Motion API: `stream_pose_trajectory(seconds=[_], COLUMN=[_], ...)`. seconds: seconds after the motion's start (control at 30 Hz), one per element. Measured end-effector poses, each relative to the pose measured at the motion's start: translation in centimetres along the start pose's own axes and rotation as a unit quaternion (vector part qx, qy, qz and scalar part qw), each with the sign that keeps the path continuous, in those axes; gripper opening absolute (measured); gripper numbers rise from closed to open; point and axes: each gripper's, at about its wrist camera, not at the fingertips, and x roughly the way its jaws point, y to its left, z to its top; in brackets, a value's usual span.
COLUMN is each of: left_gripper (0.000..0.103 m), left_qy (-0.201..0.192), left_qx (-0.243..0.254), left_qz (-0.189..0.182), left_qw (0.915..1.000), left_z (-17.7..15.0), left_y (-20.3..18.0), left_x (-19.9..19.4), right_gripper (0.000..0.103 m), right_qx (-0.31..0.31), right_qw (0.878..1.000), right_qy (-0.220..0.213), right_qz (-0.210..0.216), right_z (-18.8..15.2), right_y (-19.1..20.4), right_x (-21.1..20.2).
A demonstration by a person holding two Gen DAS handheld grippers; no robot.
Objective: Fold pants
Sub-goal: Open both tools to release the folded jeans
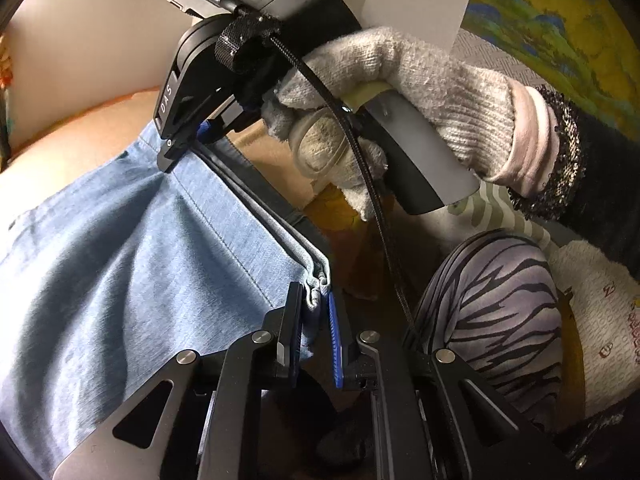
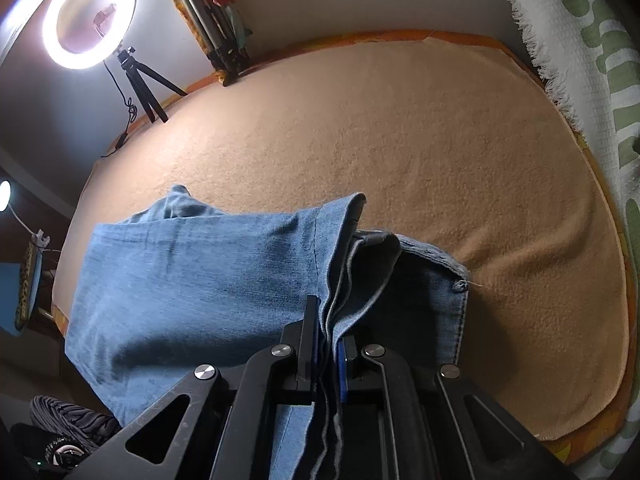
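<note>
Both grippers are clamped down tight on the light blue denim pants (image 2: 208, 280) here. In the left wrist view, the left gripper (image 1: 316, 320) has its jaws pinched nearly together on a bunched corner of the folded hem edge, several layers stacked between the pads. Further up that same edge, the right gripper (image 1: 180, 152) bites the denim too, held by a hand in a fuzzy off-white knit glove (image 1: 400, 92) with a sparkly black cuff at the wrist.

From the right wrist view, the right gripper (image 2: 326, 344) is squeezed narrow on the fabric, with thin layered edges running down between the fingers. The pants are doubled over, the top layer draped toward the left, a hemmed piece poking out to the right. They sit on a peach-tan fleece blanket (image 2: 400, 140) with an orange border.

A lit white ring light on a little black tripod (image 2: 86, 20) stands at the far left edge. A zebra-striped grey and black legging-covered knee (image 1: 500, 300) shows just right of the left gripper.
</note>
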Motion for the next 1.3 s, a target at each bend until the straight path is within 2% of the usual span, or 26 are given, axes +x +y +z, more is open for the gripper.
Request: stream_pose_trajectory(seconds=[0.23,0.33,0.37,0.4,0.47,0.6,0.7,0.73,0.93,1.03,1.1,1.3], left_gripper=[0.010,0.010,0.010,0.012,0.012,0.013,0.024,0.024,0.024,0.024,0.024,0.024], left_qy=[0.002,0.004,0.005,0.006,0.009,0.013,0.007,0.001,-0.026,-0.031,-0.034,-0.045], left_qx=[-0.013,-0.013,-0.013,-0.013,-0.017,-0.018,-0.032,-0.035,-0.079,-0.091,-0.107,-0.169], left_qz=[-0.008,-0.009,-0.009,-0.009,-0.014,-0.008,0.002,0.008,0.069,0.109,0.136,0.195], left_qw=[0.9999,0.9999,0.9999,0.9998,0.9997,0.9997,0.9995,0.9993,0.9942,0.9894,0.9844,0.9651], left_z=[0.0,-0.1,-0.3,-0.3,-0.4,-0.8,-1.1,-1.2,-2.8,-3.9,-4.9,-8.1], left_y=[0.2,0.2,0.3,0.2,0.3,0.2,0.7,1.0,4.6,6.2,7.6,11.4], left_x=[0.9,0.7,0.6,0.6,0.3,-0.8,-2.7,-3.5,-9.5,-12.0,-13.9,-18.6], right_gripper=[0.006,0.014,0.019,0.029,0.038,0.038,0.038,0.038,0.041,0.048,0.056,0.060], right_qx=[-0.023,-0.026,-0.028,-0.028,-0.024,0.019,0.019,0.013,-0.015,-0.041,-0.059,-0.108], right_qw=[1.000,1.000,0.999,0.999,0.999,0.998,0.997,0.997,0.993,0.991,0.989,0.985], right_qy=[0.006,0.004,-0.001,-0.005,-0.025,-0.054,-0.066,-0.072,-0.112,-0.124,-0.132,-0.137], right_qz=[-0.003,-0.012,-0.017,-0.020,-0.025,0.011,-0.023,-0.032,-0.028,-0.021,-0.016,0.013], right_z=[0.5,0.4,0.4,0.5,0.7,1.6,2.3,2.4,2.7,2.5,2.2,1.8], right_y=[0.0,0.0,-0.1,-0.2,-0.6,-2.1,-2.0,-1.8,1.0,3.1,4.8,9.8], right_x=[0.0,-0.3,-0.6,-0.8,-1.5,-2.5,-2.7,-3.0,-5.5,-6.4,-6.8,-7.0])
